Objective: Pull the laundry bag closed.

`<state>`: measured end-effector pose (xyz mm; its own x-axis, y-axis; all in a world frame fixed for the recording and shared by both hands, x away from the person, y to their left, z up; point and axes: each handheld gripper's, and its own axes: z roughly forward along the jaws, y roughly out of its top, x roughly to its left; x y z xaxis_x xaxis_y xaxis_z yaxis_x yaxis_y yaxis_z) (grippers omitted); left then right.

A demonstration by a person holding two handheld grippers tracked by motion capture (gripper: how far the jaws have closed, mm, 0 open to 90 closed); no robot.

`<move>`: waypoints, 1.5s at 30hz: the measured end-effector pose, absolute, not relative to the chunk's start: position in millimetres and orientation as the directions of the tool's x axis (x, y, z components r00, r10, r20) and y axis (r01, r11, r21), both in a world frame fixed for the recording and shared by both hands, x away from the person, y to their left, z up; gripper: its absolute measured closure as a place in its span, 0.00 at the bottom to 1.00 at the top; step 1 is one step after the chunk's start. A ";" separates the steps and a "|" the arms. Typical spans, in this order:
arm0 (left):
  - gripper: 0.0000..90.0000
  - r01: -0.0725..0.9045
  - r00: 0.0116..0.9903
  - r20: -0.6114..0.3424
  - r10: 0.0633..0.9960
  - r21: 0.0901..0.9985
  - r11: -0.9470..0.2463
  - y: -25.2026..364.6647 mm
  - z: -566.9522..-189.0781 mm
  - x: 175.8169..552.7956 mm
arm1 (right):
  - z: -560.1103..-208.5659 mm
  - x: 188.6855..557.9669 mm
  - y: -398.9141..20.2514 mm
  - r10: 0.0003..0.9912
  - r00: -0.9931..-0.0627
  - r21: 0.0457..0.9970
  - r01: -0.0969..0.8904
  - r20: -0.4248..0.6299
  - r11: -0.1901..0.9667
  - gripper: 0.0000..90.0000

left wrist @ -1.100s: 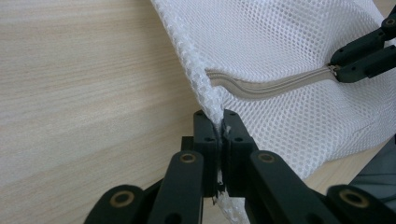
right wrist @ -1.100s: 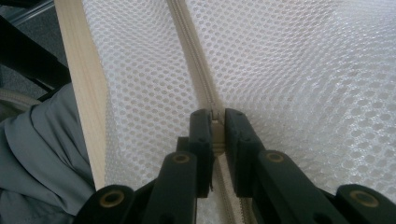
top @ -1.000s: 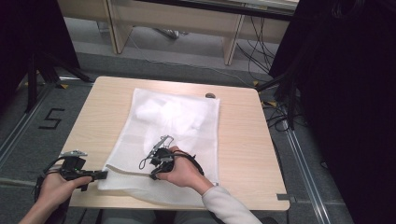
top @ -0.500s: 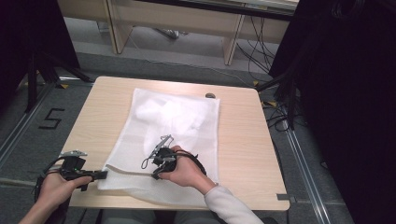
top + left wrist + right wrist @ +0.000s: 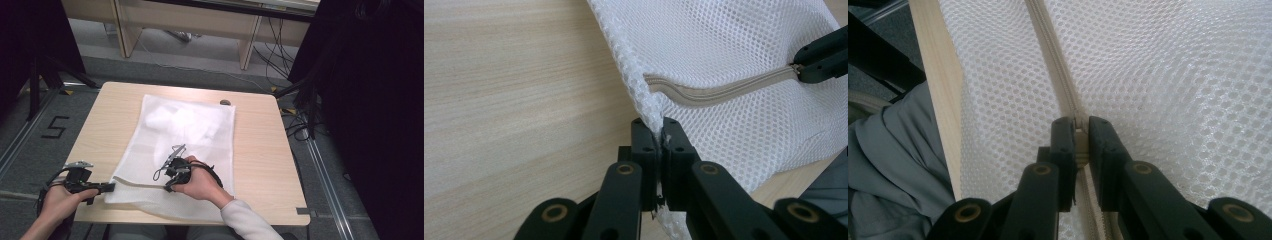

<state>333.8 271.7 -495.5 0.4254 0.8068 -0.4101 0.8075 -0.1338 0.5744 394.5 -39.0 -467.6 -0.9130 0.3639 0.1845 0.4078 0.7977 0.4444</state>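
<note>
A white mesh laundry bag lies flat on the wooden table. Its pale zipper runs along the near end. My left gripper is at the bag's near left corner, and in the left gripper view it is shut on the mesh edge. My right gripper rests on the bag farther right along the zipper. In the right gripper view it is shut on the zipper pull, with the zipper running away from it. The right gripper's jaw tips hold the zipper's far end in the left gripper view.
A small dark object sits on the table by the bag's far right corner. The table's near edge runs just below the zipper, with the person's grey clothing beyond it. Bare wood lies to the left of the bag.
</note>
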 end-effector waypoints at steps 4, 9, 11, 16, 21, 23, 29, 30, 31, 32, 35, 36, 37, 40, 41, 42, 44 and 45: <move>0.95 0.809 0.426 -0.410 0.807 0.573 -0.136 271.6 -495.7 334.0 | -466.0 393.7 -42.2 0.383 -0.906 0.440 0.423 0.181 0.792 0.92; 0.95 0.809 0.424 -0.411 0.807 0.572 -0.134 271.5 -496.0 334.0 | -465.8 394.0 -44.9 0.365 -0.913 0.442 0.407 0.181 0.799 0.92; 0.95 0.810 0.425 -0.411 0.807 0.571 -0.136 271.8 -495.9 334.0 | -465.8 393.7 -45.2 0.373 -0.909 0.441 0.416 0.183 0.796 0.92; 0.95 0.809 0.427 -0.406 0.808 0.571 -0.140 271.8 -496.1 334.0 | -465.3 393.4 -46.9 0.379 -0.909 0.442 0.416 0.174 0.795 0.92; 0.95 0.808 0.427 -0.404 0.809 0.572 -0.141 271.7 -495.9 334.0 | -465.3 393.4 -49.6 0.372 -0.909 0.439 0.417 0.188 0.796 0.92; 0.95 0.809 0.426 -0.407 0.808 0.571 -0.139 272.0 -496.0 334.0 | -465.0 393.1 -49.9 0.378 -0.907 0.435 0.421 0.185 0.796 0.92; 0.95 0.809 0.427 -0.404 0.809 0.571 -0.142 272.0 -496.1 334.1 | -465.2 394.3 -53.5 0.370 -0.910 0.442 0.414 0.186 0.796 0.92; 0.95 0.809 0.427 -0.403 0.809 0.571 -0.142 272.0 -496.2 334.1 | -464.5 393.6 -53.9 0.384 -0.905 0.437 0.426 0.186 0.792 0.92; 0.95 0.809 0.427 -0.403 0.810 0.570 -0.142 272.0 -496.1 334.1 | -464.3 393.4 -54.5 0.387 -0.904 0.438 0.427 0.181 0.791 0.92; 0.95 0.810 0.426 -0.404 0.810 0.570 -0.142 272.0 -496.1 334.1 | -464.4 394.0 -55.4 0.376 -0.908 0.443 0.418 0.184 0.793 0.92; 0.95 0.809 0.426 -0.403 0.810 0.570 -0.143 272.1 -495.9 334.0 | -463.7 394.0 -58.6 0.383 -0.905 0.440 0.424 0.183 0.791 0.92; 0.95 0.809 0.426 -0.403 0.810 0.570 -0.142 272.0 -496.1 334.1 | -463.8 395.4 -60.1 0.370 -0.914 0.442 0.406 0.170 0.800 0.92; 0.95 0.809 0.426 -0.402 0.811 0.570 -0.143 272.0 -496.1 334.1 | -463.9 394.3 -60.4 0.385 -0.906 0.441 0.422 0.175 0.792 0.92; 0.95 0.809 0.425 -0.403 0.811 0.570 -0.140 271.9 -496.1 334.0 | -462.9 393.6 -62.4 0.383 -0.905 0.439 0.425 0.186 0.792 0.92; 0.95 0.809 0.425 -0.403 0.810 0.570 -0.141 271.8 -496.1 334.0 | -462.9 393.7 -62.8 0.381 -0.905 0.442 0.424 0.187 0.790 0.92; 0.95 0.809 0.427 -0.400 0.811 0.569 -0.145 271.9 -496.0 334.1 | -462.7 393.7 -63.2 0.382 -0.905 0.443 0.424 0.186 0.790 0.92; 0.95 0.810 0.426 -0.401 0.811 0.568 -0.145 272.2 -496.1 334.1 | -462.4 393.7 -63.4 0.382 -0.906 0.441 0.423 0.182 0.792 0.92; 0.95 0.811 0.424 -0.405 0.810 0.568 -0.140 272.1 -496.2 334.1 | -462.4 393.7 -63.6 0.391 -0.904 0.440 0.427 0.175 0.790 0.92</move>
